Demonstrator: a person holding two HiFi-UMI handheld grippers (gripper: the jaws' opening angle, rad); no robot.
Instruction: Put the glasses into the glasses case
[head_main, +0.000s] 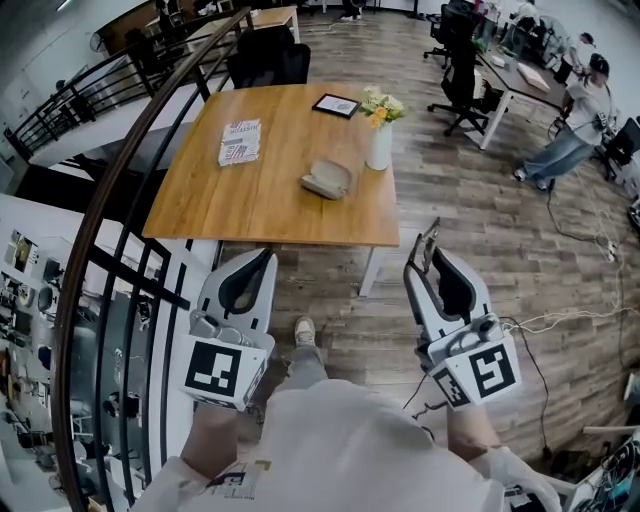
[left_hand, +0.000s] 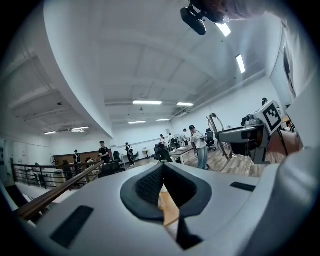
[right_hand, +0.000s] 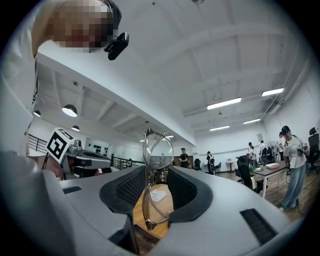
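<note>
The glasses (right_hand: 159, 150), thin metal frames with clear lenses, stand upright between the pads of my right gripper (right_hand: 157, 172), which is shut on them. In the head view the glasses (head_main: 429, 243) stick up from the right gripper (head_main: 421, 262), held over the wooden floor in front of the table. A grey glasses case (head_main: 328, 180) lies on the wooden table (head_main: 270, 215), near its right side, well ahead of both grippers. My left gripper (head_main: 264, 256) hovers just off the table's near edge; its jaws (left_hand: 162, 167) are closed together with nothing between them.
On the table lie a magazine (head_main: 240, 141), a dark-framed picture (head_main: 336, 105) and a white vase of flowers (head_main: 380, 135). A black railing (head_main: 105, 215) curves along the left. Office chairs (head_main: 462, 75), desks and people stand at the far right. Cables (head_main: 560, 322) cross the floor.
</note>
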